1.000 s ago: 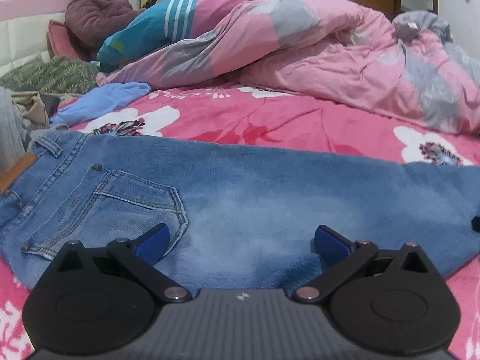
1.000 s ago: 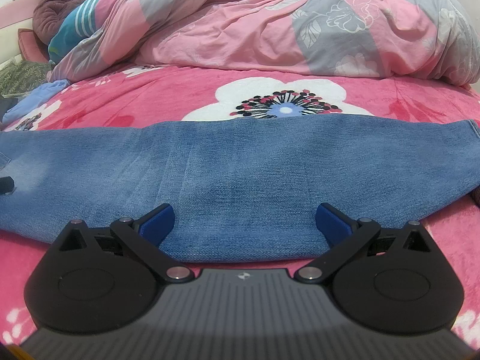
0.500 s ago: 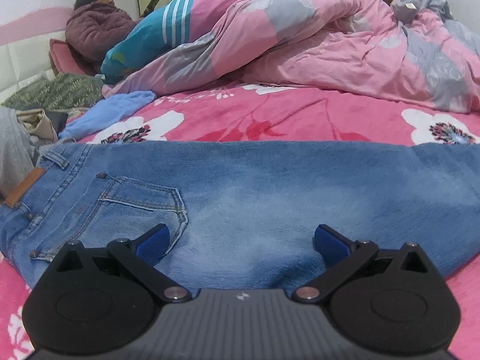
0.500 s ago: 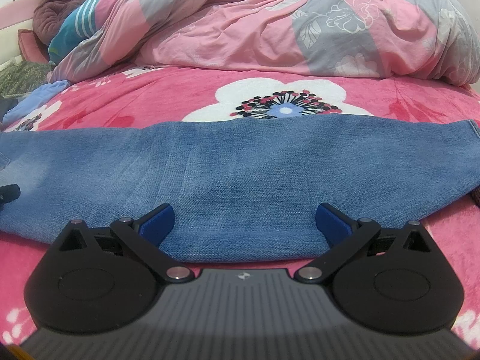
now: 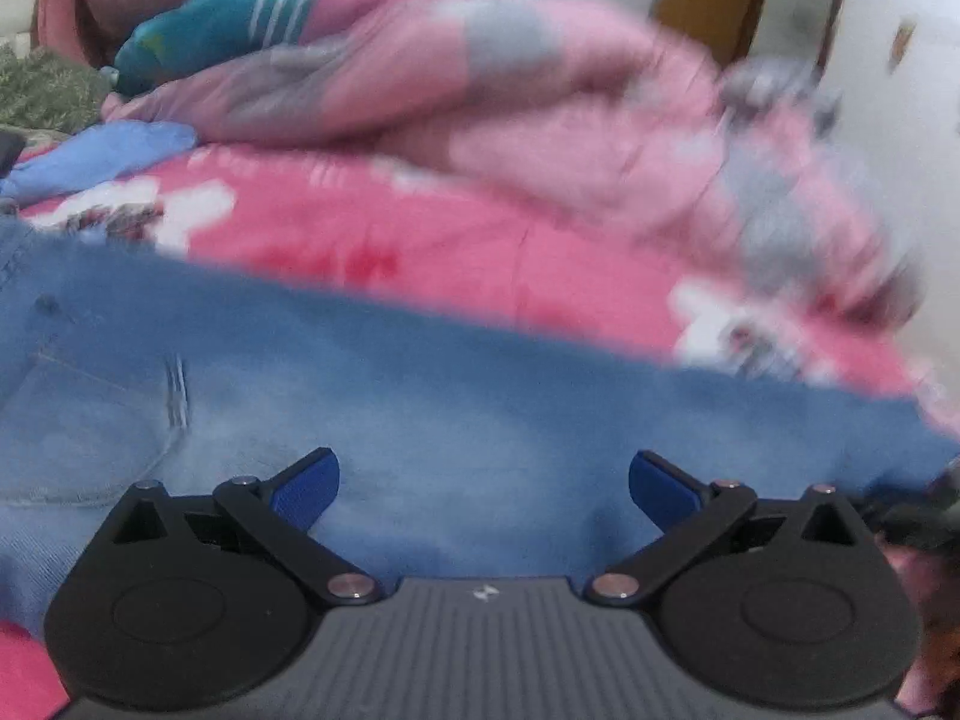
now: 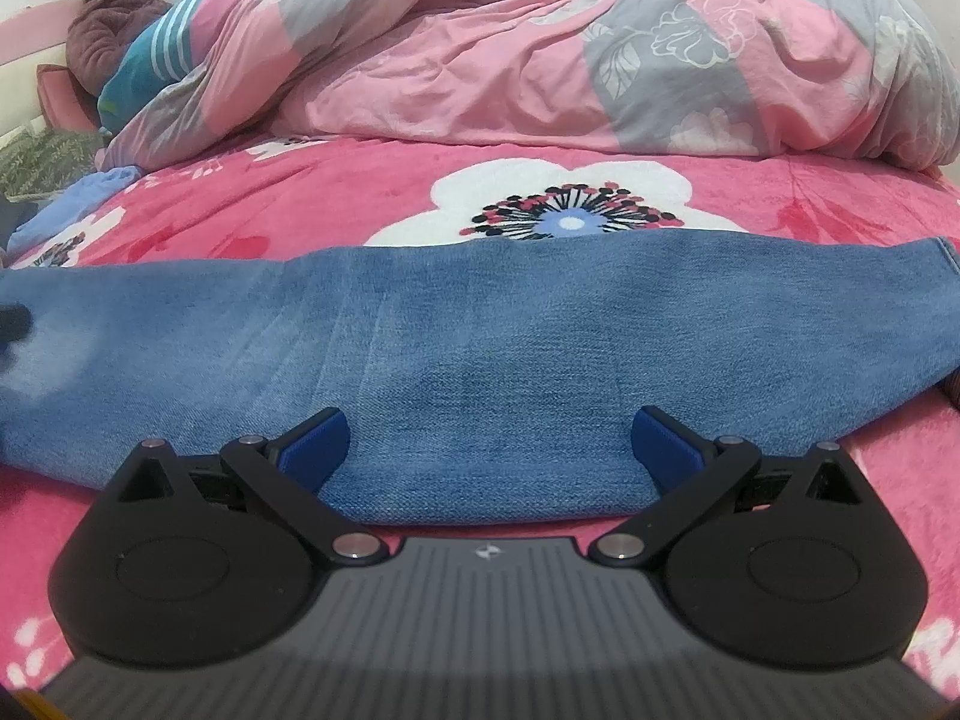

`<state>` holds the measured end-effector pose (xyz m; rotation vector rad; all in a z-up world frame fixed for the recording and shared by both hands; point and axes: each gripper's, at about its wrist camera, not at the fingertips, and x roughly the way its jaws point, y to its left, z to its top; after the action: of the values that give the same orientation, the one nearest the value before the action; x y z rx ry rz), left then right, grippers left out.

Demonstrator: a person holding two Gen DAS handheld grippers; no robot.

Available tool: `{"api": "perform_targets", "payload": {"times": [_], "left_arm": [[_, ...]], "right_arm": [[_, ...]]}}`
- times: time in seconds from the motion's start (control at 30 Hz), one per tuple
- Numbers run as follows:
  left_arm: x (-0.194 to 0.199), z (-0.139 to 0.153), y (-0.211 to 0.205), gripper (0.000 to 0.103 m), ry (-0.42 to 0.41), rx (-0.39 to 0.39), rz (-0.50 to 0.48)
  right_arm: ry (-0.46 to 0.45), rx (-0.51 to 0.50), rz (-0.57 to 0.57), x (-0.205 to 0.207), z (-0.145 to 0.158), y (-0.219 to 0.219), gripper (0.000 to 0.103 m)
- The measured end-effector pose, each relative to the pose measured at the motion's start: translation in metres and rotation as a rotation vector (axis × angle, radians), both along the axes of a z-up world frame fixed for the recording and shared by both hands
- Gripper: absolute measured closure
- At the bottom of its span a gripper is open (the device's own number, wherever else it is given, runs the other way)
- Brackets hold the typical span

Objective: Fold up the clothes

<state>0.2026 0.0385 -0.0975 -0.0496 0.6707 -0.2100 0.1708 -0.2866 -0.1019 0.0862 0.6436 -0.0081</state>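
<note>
Across the bed, on its pink flowered blanket, the jeans lie stretched out lengthwise, one leg stacked on the other by the look of it, so a long flat strip of denim runs in front of you. Your right gripper sits low at the near edge of the lower leg, jaws wide apart, nothing between them, with the hem off to your right. Your left gripper is over the seat end, close to the back pocket, jaws also spread and empty; that view is smeared, so fine detail there is lost. A rumpled pink quilt is heaped beyond, and someone rests at the head of the bed.

My read: the jeans are halved lengthwise and the crosswise fold is what remains. That calls for each gripper to pinch through both denim layers at the near edge. Watch the bottom layer; thick denim slips out of a shallow bite.
</note>
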Motion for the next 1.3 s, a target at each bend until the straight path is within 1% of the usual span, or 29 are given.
{"api": "perform_targets", "payload": {"times": [0.03,0.17,0.43,0.6,0.67,0.77,0.9,0.97,1.07,1.17,1.2,1.3], "left_arm": [[0.001,-0.002,-0.004,0.0,0.005,0.022,0.003],[0.001,-0.002,-0.01,0.0,0.007,0.055,0.007],[0.003,-0.004,-0.009,0.0,0.006,0.059,0.006],[0.002,-0.004,-0.009,0.0,0.004,0.059,0.007],[0.001,-0.004,-0.01,0.0,0.003,0.06,0.007],[0.001,-0.005,-0.011,0.0,0.002,0.062,0.008],[0.001,-0.005,-0.011,0.0,0.002,0.062,0.008],[0.002,-0.005,-0.01,0.0,0.002,0.062,0.008],[0.002,-0.006,-0.011,0.0,0.001,0.063,0.007],[0.001,-0.006,-0.011,0.0,0.001,0.064,0.007],[0.001,-0.006,-0.011,0.0,0.001,0.065,0.007],[0.001,-0.005,-0.011,0.0,0.0,0.066,0.007]], "right_arm": [[0.001,-0.002,0.0,0.0,0.0,0.0,0.001],[0.009,-0.015,-0.001,0.0,0.0,0.002,0.001],[0.053,-0.034,0.037,-0.021,0.004,0.008,0.001],[0.078,-0.036,0.047,-0.047,0.008,0.007,0.001],[0.058,-0.016,0.042,-0.056,0.014,0.004,0.001],[-0.01,0.023,0.028,-0.064,0.027,-0.004,0.001],[-0.077,0.026,-0.032,-0.046,0.047,-0.022,0.001],[-0.095,0.035,-0.052,-0.033,0.051,-0.031,0.001],[-0.063,0.022,-0.101,-0.012,0.038,-0.048,0.001],[0.011,0.02,-0.134,-0.002,0.008,-0.063,0.001],[0.008,0.015,-0.134,-0.004,0.005,-0.063,0.001],[0.034,-0.013,-0.134,-0.013,0.008,-0.055,0.001]]}}
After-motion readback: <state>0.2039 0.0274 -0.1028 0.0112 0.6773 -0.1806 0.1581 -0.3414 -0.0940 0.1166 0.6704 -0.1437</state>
